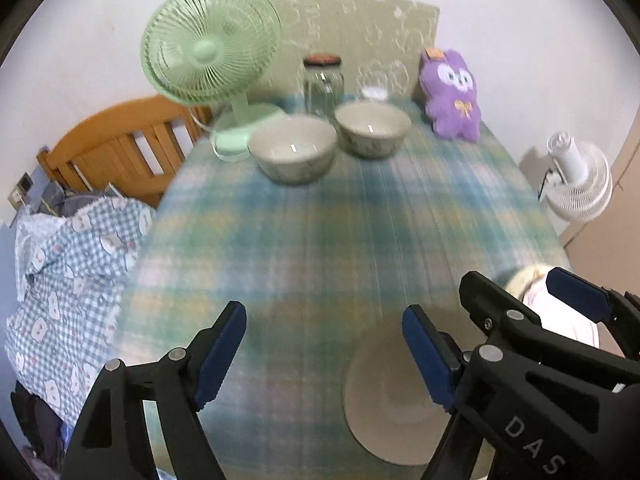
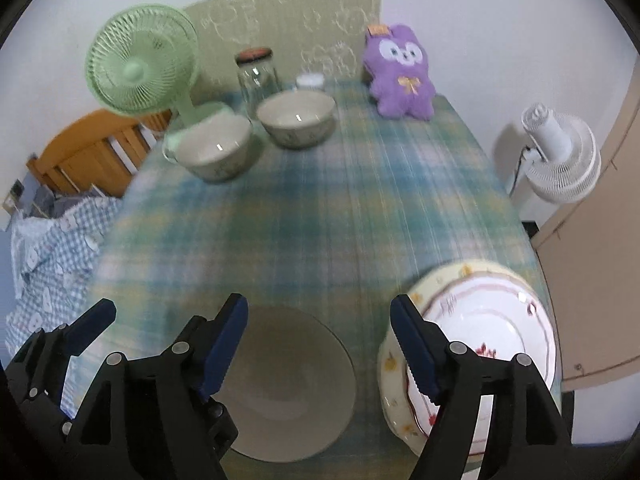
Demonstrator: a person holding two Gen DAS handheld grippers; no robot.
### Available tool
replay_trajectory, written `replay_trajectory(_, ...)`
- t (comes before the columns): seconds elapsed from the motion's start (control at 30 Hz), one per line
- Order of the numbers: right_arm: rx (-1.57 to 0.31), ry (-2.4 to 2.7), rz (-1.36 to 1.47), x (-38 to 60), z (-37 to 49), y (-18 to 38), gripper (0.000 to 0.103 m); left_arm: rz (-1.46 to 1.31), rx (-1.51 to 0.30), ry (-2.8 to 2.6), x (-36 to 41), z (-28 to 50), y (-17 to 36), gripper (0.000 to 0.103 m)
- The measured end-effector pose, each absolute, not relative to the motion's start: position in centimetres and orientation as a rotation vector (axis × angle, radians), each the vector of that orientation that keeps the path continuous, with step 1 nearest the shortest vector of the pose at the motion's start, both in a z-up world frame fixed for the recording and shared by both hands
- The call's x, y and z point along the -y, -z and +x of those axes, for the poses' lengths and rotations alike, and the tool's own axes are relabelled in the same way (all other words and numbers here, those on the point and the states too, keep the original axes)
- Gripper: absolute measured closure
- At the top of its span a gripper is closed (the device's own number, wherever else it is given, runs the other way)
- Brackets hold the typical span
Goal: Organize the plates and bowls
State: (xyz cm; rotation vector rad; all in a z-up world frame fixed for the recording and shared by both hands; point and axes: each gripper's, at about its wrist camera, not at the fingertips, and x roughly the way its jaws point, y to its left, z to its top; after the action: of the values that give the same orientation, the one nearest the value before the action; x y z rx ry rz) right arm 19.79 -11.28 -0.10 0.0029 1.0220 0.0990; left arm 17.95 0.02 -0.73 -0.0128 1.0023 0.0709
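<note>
Two beige bowls stand at the far end of the plaid table: one on the left [image 1: 293, 151] [image 2: 216, 153], one on the right [image 1: 373, 128] [image 2: 297, 117]. A plain beige plate [image 1: 390, 400] [image 2: 294, 384] lies near the front edge. A white plate with red trim sits stacked on a yellowish floral plate [image 2: 486, 332] at the front right; it shows partly in the left wrist view [image 1: 560, 316]. My left gripper [image 1: 324, 354] is open and empty above the table, left of the beige plate. My right gripper [image 2: 320, 344] is open and empty above the beige plate.
A green desk fan [image 1: 210, 48], a glass jar [image 1: 323, 84], a small clear container [image 1: 376, 80] and a purple plush toy [image 1: 452, 94] line the far end. A white fan [image 2: 560, 156] stands off the right edge. A wooden bed frame [image 1: 120, 148] and checked bedding [image 1: 68, 272] lie left.
</note>
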Motion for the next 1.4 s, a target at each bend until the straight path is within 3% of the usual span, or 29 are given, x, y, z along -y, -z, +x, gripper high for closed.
replay_trajectory(0.17,-0.965,-0.089,0.011,9.2,21.8,-2.1,0.021,-0.010,-0.965,-0.045,-2.2,20.3,-1.3,0.021)
replay_trajectory(0.47,-0.932,-0.060,0.009,4.6,27.5,-3.3,0.020,-0.006,-0.908,-0.046,-6.8,25.8,-2.0,0.023)
replay_trajectory(0.63,-0.932,-0.029,0.010,2.7,31.1,-2.1,0.020,-0.017,-0.926,0.014,-8.5,29.7,-0.6,0.026)
replay_trajectory(0.7,-0.938,-0.030,0.014,2.1,32.5,-1.3,0.020,-0.026,-0.945,0.032,-9.3,31.3,0.3,0.034)
replay_trajectory(1.0,-0.954,0.023,0.044,0.0,38.4,2.5,0.021,-0.019,-0.986,0.043,-10.9,37.1,4.1,0.036)
replay_trajectory(1.17,-0.982,0.048,0.057,-0.6,41.4,5.0,0.030,0.035,-0.996,0.049,-11.0,40.1,6.1,0.038)
replay_trajectory(1.27,-1.005,0.055,0.061,-0.7,42.9,6.3,0.039,0.040,-1.015,0.100,-10.8,41.4,7.5,0.050)
replay_trajectory(1.4,-1.038,0.062,0.058,-1.1,44.2,7.9,0.049,0.024,-1.050,0.123,-10.9,42.6,9.4,0.055)
